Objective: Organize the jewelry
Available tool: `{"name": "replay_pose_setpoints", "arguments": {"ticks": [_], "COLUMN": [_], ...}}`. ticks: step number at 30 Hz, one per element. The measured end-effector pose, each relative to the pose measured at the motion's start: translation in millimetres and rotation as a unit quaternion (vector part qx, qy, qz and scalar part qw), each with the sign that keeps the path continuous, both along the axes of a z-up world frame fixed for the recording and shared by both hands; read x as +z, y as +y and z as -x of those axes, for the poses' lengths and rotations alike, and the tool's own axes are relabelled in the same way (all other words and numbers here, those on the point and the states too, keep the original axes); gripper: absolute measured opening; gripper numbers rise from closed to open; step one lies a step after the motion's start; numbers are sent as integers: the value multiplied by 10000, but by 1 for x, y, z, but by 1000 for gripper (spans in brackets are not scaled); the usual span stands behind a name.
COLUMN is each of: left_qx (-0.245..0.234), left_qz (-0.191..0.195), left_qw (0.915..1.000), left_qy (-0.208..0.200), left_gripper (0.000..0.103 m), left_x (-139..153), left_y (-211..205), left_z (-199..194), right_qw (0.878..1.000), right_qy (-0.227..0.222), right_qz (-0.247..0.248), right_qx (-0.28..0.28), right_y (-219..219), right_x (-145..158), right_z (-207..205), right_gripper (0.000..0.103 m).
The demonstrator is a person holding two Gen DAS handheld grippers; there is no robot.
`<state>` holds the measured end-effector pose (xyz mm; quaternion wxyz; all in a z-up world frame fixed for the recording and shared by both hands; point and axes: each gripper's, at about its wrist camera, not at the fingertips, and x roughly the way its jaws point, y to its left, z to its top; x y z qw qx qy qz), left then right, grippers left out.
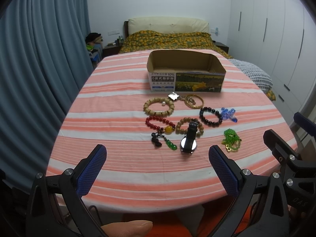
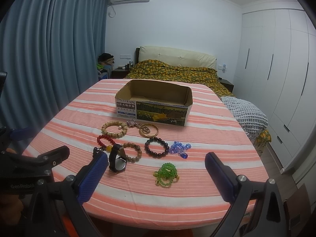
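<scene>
Both claws hang over the near edge of the striped surface (image 1: 118,102), spread wide and holding nothing. The left claw (image 1: 157,158) has the wristwatch (image 1: 189,138) straight ahead, just beyond the gap between its blue pads: the watch face lies nearest the claw and the black strap runs away from it toward the cardboard box (image 1: 185,73), long axis nearly in line with the fingers and tipped slightly right. The strap lies across a brown bead bracelet (image 1: 180,125). Ahead and left of this claw is a red bead bracelet (image 1: 158,122) with a yellow bead, its dark tassel and green pendant (image 1: 171,145) trailing back toward the claw. Farther ahead lie a pale wooden bracelet (image 1: 159,106), a gold bangle (image 1: 194,100) and a black bead bracelet (image 1: 210,116), with blue crystal beads (image 1: 228,114) to the right. The right claw (image 2: 157,163) has the green bead strand (image 2: 165,172) bunched directly ahead between its fingers, resting on the surface. The box stands open at the far end, long side facing both claws.
</scene>
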<state>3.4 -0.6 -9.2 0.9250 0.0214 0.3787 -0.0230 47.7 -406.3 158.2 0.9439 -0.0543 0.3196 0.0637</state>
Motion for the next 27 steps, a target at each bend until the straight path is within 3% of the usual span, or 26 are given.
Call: {"name": "replay_pose_setpoints", "arguments": {"ticks": [27], "left_qx": [-21], "left_qz": [-116], "left_qw": [9999], "left_qy": [62], "left_gripper": [103], "left_x": [-6], "left_y": [0], "left_z": [-3], "right_qw": [10000], "right_qy": [49], "right_qz": [15], "right_qx": [-29], "right_y": [-2], "right_x": [-3], "right_z": [0], "right_gripper": [101]}}
